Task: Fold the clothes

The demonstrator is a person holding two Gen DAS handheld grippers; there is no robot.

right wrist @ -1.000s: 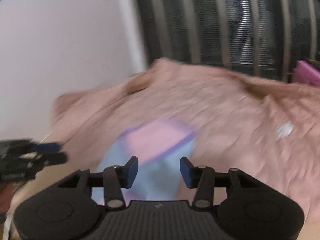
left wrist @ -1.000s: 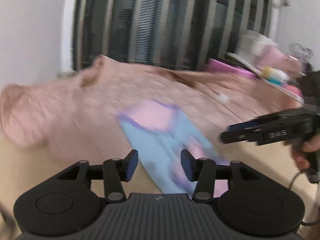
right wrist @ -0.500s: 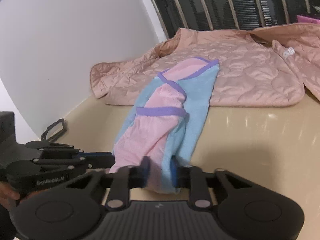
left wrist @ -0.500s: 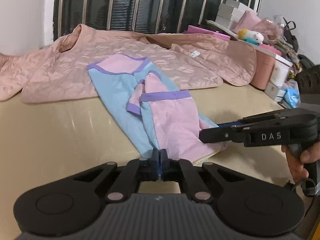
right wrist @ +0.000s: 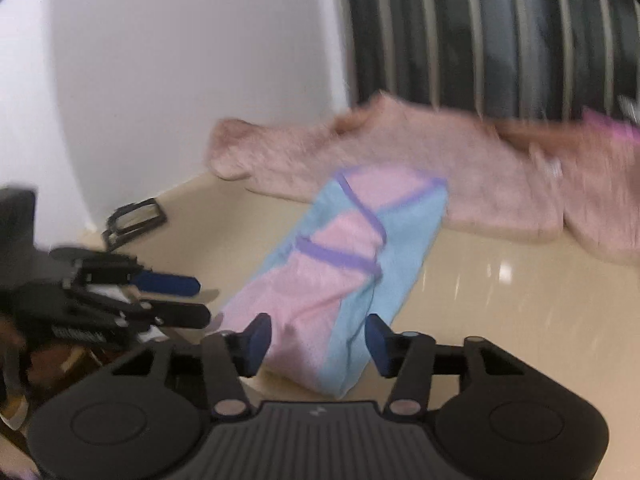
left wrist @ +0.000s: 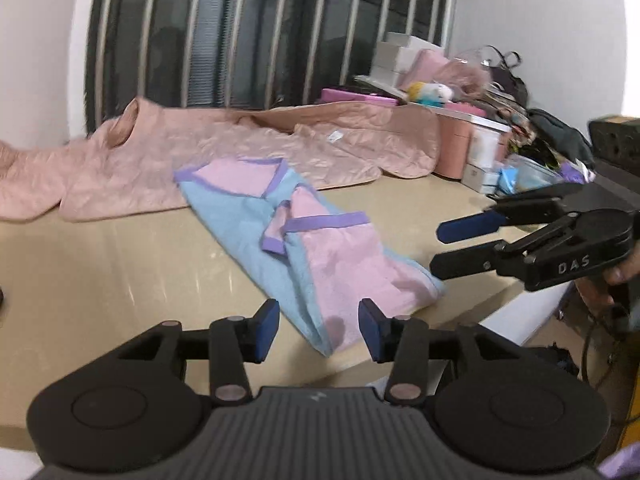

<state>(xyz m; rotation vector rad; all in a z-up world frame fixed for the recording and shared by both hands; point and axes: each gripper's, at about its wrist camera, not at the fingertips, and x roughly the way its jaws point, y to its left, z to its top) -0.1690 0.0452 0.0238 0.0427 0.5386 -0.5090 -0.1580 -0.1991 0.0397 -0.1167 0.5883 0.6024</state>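
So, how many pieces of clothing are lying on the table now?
2. The blue and pink garment lies folded lengthwise near the front edge; the pink quilted jacket is spread behind it, by the window bars. Others may be hidden in the clutter at the right.

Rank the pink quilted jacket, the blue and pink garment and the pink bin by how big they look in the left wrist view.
1. Pink quilted jacket, largest.
2. Blue and pink garment, though it lies nearer the camera.
3. Pink bin, smallest, but farther off and partly hidden.
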